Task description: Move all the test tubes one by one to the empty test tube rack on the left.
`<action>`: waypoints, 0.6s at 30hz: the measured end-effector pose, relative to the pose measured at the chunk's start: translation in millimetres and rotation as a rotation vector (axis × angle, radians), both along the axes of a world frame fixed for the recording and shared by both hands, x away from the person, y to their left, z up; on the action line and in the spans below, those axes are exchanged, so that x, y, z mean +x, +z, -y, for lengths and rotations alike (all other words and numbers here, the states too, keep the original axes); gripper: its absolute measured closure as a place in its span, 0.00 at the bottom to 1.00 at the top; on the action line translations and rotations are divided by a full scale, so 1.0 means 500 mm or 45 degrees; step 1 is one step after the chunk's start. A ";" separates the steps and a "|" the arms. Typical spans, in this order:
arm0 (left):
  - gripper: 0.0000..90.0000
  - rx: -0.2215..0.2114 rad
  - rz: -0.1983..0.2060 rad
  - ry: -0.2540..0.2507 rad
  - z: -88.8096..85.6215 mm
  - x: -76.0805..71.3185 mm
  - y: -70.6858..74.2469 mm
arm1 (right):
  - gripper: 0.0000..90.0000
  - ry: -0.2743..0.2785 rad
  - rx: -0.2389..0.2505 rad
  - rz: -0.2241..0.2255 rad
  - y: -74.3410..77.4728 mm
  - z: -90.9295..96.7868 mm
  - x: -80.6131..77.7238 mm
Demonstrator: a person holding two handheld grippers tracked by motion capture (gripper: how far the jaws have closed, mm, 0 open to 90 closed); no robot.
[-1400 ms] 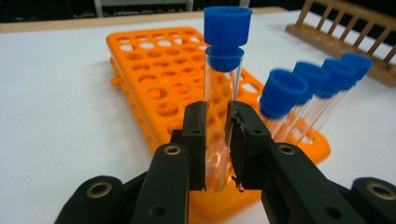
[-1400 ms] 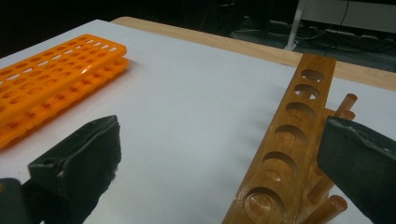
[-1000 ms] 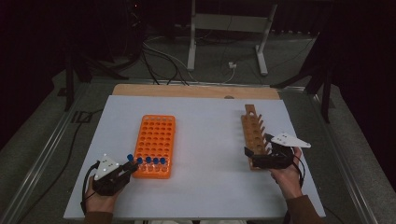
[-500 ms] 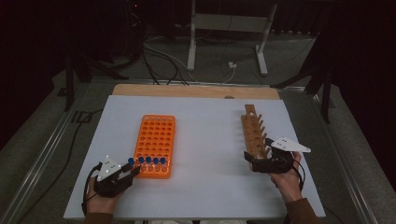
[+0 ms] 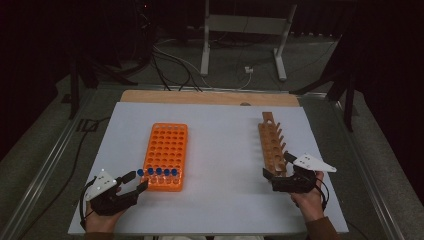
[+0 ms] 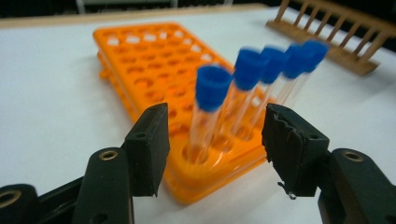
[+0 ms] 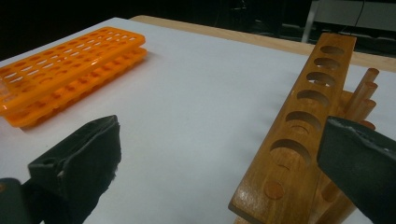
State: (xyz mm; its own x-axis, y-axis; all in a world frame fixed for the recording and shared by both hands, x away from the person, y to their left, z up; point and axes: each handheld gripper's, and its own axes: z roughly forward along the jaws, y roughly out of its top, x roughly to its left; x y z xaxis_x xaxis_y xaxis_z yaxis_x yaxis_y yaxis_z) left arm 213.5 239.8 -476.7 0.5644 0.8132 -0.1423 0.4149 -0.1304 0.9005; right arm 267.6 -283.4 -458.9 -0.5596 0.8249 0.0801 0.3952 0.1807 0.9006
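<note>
left gripper (image 5: 136, 182) sits at the near-left of the table (image 5: 220, 145), jaws part open and just been opening, straddling the nearest tube (image 6: 208, 109) without pressing it (pads stand off both sides in the left gripper view), so nothing held. five blue-capped tubes (image 5: 158, 172) stand in the near-edge row of the orange rack (image 5: 166, 155), left of centre; they look seated in their holes, so i read this as either a release after seating or a line-up for a grab, can't tell which. right gripper (image 5: 276, 176) is at the near-right, jaws wide apart around the near end of the wooden rack (image 5: 272, 146), one pad just beside its end, not clamping; likely placed there to steady it or wait for a tube. wooden rack holes look empty, pegs along one side. it runs from the near-right toward the far edge, well apart from the orange one. the table has a plain white top, with a bare wood strip along the far edge. room is dark, grey floor, cables and a white stand's feet (image 5: 240, 55) beyond the far edge.
</note>
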 end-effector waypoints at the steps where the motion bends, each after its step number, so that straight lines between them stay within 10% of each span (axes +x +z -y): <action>1: 0.46 -0.015 0.013 -0.001 -0.001 -0.001 0.002 | 0.00 0.000 0.004 0.003 -0.001 0.001 -0.001; 18: 0.08 -0.083 0.178 0.236 -0.038 -0.014 0.032 | 0.00 -0.014 0.025 0.077 -0.014 0.015 -0.018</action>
